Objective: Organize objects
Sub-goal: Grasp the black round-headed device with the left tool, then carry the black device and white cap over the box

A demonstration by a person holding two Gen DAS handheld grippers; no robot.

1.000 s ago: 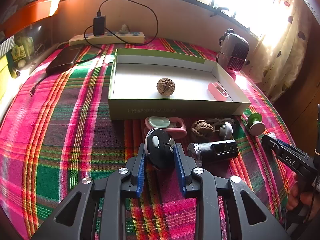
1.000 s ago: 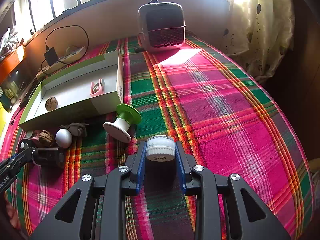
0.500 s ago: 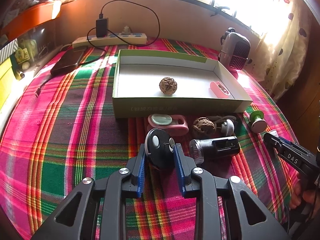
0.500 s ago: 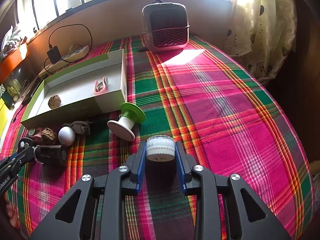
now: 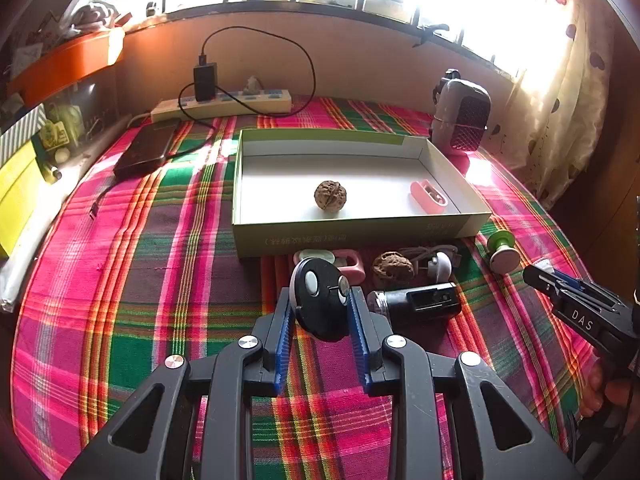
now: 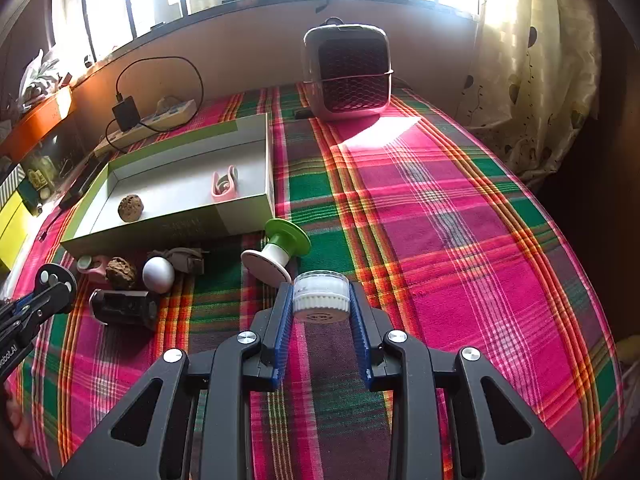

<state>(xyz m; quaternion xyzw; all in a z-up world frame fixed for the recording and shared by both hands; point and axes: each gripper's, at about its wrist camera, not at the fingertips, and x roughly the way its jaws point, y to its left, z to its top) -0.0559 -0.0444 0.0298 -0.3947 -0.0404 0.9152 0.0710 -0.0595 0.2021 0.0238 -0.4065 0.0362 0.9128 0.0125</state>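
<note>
Two hand-held grippers clamped: left (image 5: 320,308) on black disc (image 5: 320,304), right (image 6: 320,300) on white jar (image 6: 320,296).

Plaid cloth (image 5: 120,280) in pink, green and orange covers the whole surface. Straight ahead of the left fingers sits the open green-edged box (image 5: 352,232), and just this side of its front wall a row lies on the cloth: a pink holder (image 5: 352,264), a walnut (image 5: 392,268), a white egg-shaped piece (image 6: 158,274), then a black cylinder (image 5: 420,302) right of the fingertips. Ahead-left of the right fingers lies a tipped green-and-white spool (image 6: 278,250). Far beyond: a power strip (image 5: 228,104), a dark power bank (image 5: 148,148), a small heater (image 6: 348,72).
</note>
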